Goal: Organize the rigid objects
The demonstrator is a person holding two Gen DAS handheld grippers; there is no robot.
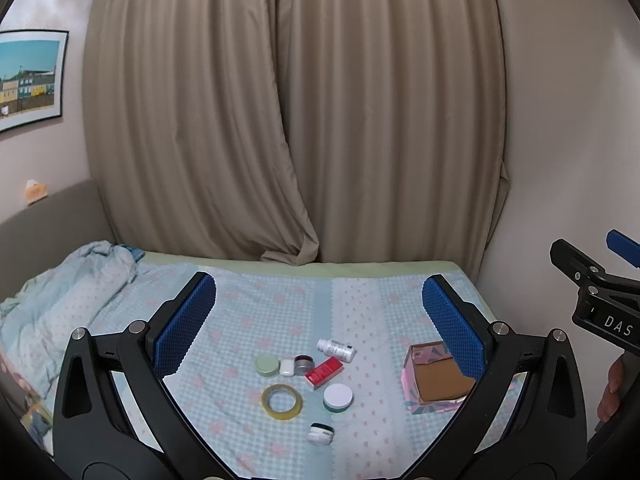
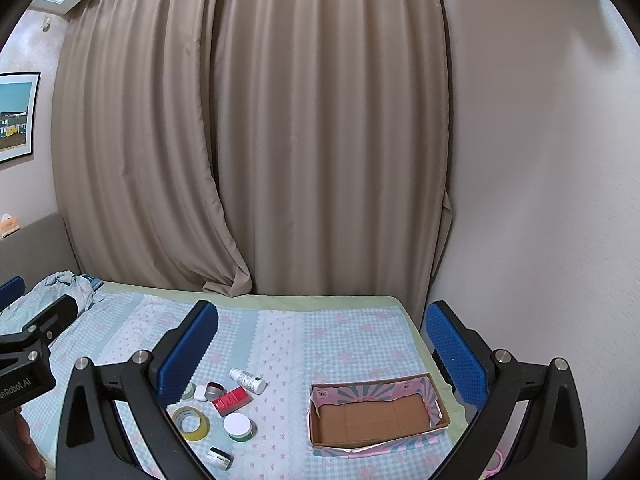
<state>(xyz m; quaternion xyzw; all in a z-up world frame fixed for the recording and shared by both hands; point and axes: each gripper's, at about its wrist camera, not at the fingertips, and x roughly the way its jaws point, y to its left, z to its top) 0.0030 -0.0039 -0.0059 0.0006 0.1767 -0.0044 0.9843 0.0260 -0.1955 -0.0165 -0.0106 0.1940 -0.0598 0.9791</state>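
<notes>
Hovering high above the bed, well clear of everything: left gripper (image 1: 316,312) with blue pads spread wide apart and nothing between them, right gripper (image 2: 320,340) likewise gaping and holding nothing. Looking, judging by the height and the spread, like a survey stance ahead of a first pick, with both sets of fingers open enough to take any of the small items.

Lying loose on the pale blue checked bedspread (image 1: 260,312), gathered in one cluster to the left of the box: a round pale green lidded jar (image 1: 267,364), a small white rounded case (image 1: 287,367) touching or just beside it, a short dark-topped metal tin (image 1: 303,363), a flat red rectangular carton (image 1: 323,372), a white plastic bottle (image 1: 336,350) tipped on its side, a yellow ring of adhesive tape (image 1: 281,401) lying flat, a white-lidded green jar (image 1: 338,397), and nearest the camera a small white and black container (image 1: 320,433) (its exact kind too small to tell).

Sitting well apart to the right, near the bed's edge: an open cardboard box with pink and teal patterned outer walls (image 2: 434,390), brown floor bare, nothing inside yet. Serving, presumably, as the destination, placed with its mouth upward for dropping items straight in.

Favouring the right gripper for the box side, the left for the cluster. Nothing yet sorted, by the look of it.
</notes>
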